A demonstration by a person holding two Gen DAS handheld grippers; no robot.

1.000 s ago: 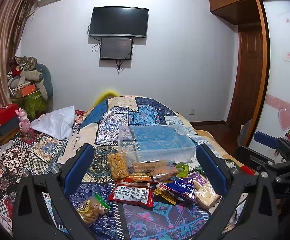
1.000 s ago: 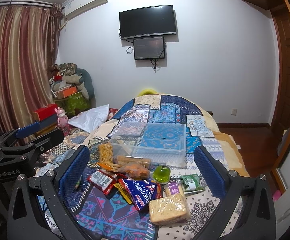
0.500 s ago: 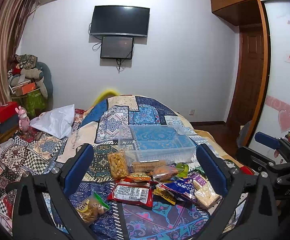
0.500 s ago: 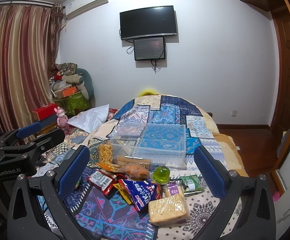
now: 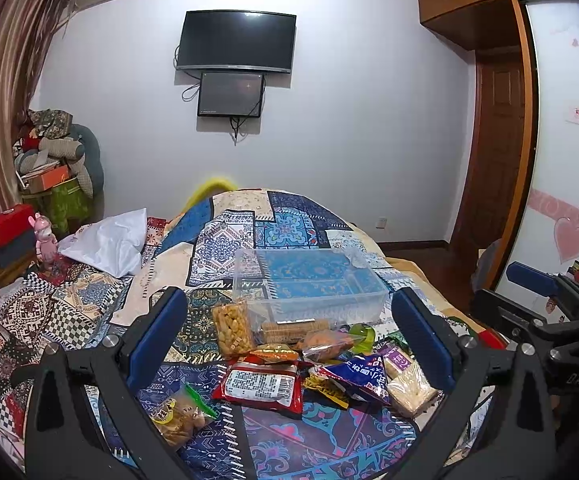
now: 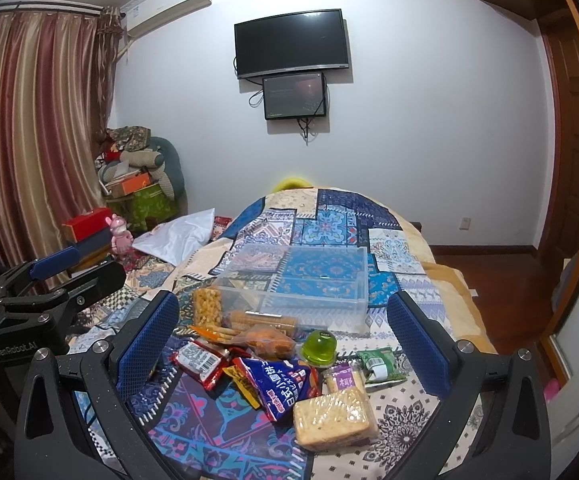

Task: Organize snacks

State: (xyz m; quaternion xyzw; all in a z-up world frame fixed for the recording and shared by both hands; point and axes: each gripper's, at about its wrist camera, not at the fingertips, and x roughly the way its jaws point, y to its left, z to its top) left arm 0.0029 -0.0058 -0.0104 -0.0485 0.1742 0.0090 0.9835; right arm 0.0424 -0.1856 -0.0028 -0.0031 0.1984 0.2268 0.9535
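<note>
A clear plastic bin [image 5: 309, 290] [image 6: 301, 284] sits empty on the patterned bedspread [image 5: 289, 224]. Several snacks lie in front of it: a red packet [image 5: 263, 384] [image 6: 199, 362], a blue bag [image 5: 359, 374] [image 6: 285, 386], a cracker pack [image 6: 331, 416] [image 5: 411, 388], a peanut bag [image 5: 231, 326], a green jelly cup [image 6: 321, 346], a green packet [image 6: 381, 364] and a yellow snack bag [image 5: 179, 416]. My left gripper [image 5: 289, 340] is open and empty above the pile. My right gripper [image 6: 283, 340] is open and empty too.
A white pillow [image 5: 109, 240] lies on the bed's left side. Boxes and a pink toy [image 5: 45, 236] stand at the left by the curtain. A TV [image 5: 235, 42] hangs on the far wall. A wooden door [image 5: 493, 152] is at the right.
Both views have shifted very slightly; the snacks and the bin have not moved and both grippers stay open.
</note>
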